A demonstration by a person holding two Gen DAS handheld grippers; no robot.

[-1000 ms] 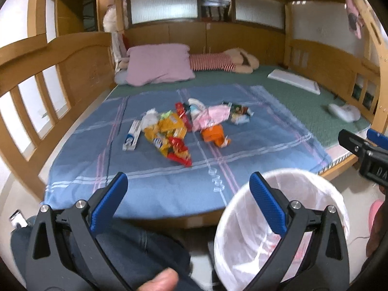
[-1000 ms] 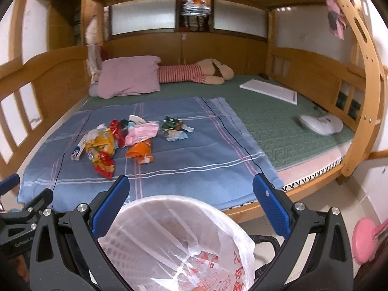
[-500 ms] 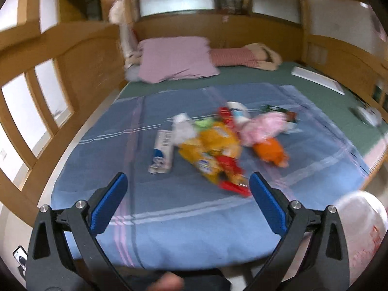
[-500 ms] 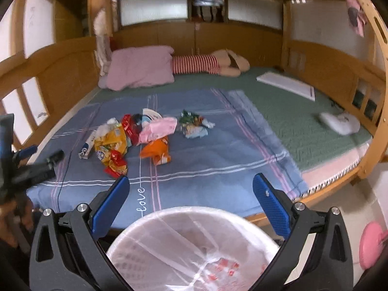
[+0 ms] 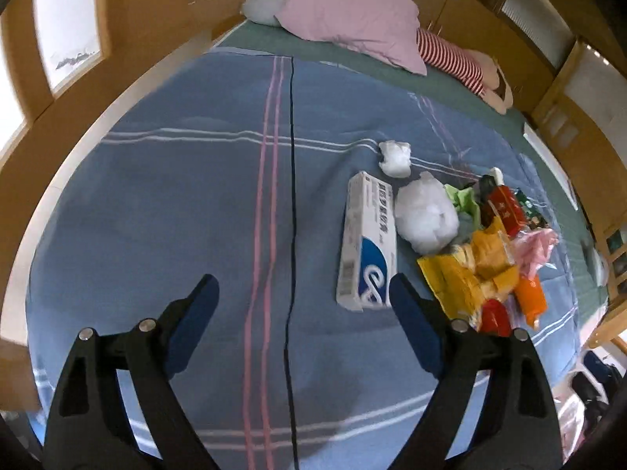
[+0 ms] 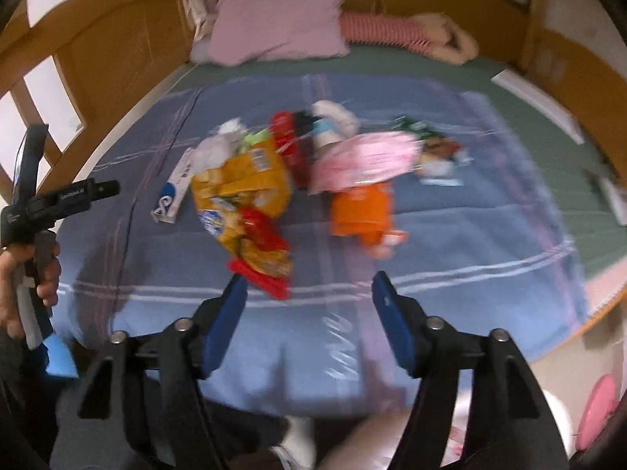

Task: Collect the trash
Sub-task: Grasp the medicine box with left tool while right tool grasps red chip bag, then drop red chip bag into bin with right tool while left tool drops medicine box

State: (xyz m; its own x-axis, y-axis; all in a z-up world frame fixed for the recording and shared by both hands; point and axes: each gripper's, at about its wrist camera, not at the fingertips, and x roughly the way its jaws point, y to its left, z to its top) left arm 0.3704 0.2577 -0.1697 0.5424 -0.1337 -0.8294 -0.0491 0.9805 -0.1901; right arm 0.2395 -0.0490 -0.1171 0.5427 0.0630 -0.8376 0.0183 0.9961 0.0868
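Note:
A heap of trash lies on the blue blanket (image 5: pixel 176 203). It holds a white and blue carton (image 5: pixel 368 243), a crumpled white bag (image 5: pixel 425 215), a tissue wad (image 5: pixel 395 154), yellow snack bags (image 5: pixel 470 270), an orange packet (image 6: pixel 360 207) and a pink bag (image 6: pixel 368 156). My left gripper (image 5: pixel 301 286) hovers over the blanket, its jaws closing with nothing between them; the carton's near end lies beside its right finger. My right gripper (image 6: pixel 309 286) is above the blanket's near edge, jaws closing and empty, with a red wrapper (image 6: pixel 262 274) just beyond its left finger.
A pink pillow (image 5: pixel 352 11) and a striped plush toy (image 5: pixel 450 55) lie at the head of the bed. Wooden rails (image 6: pixel 117 51) enclose the mattress. A hand (image 6: pixel 23 274) holds the left gripper at the right wrist view's left edge. A white bin liner (image 6: pixel 392 446) shows below.
Both grippers have swung forward and down over the bed, and the bin has dropped almost out of view. Both pairs of jaws have narrowed. The left gripper now sits close to the carton.

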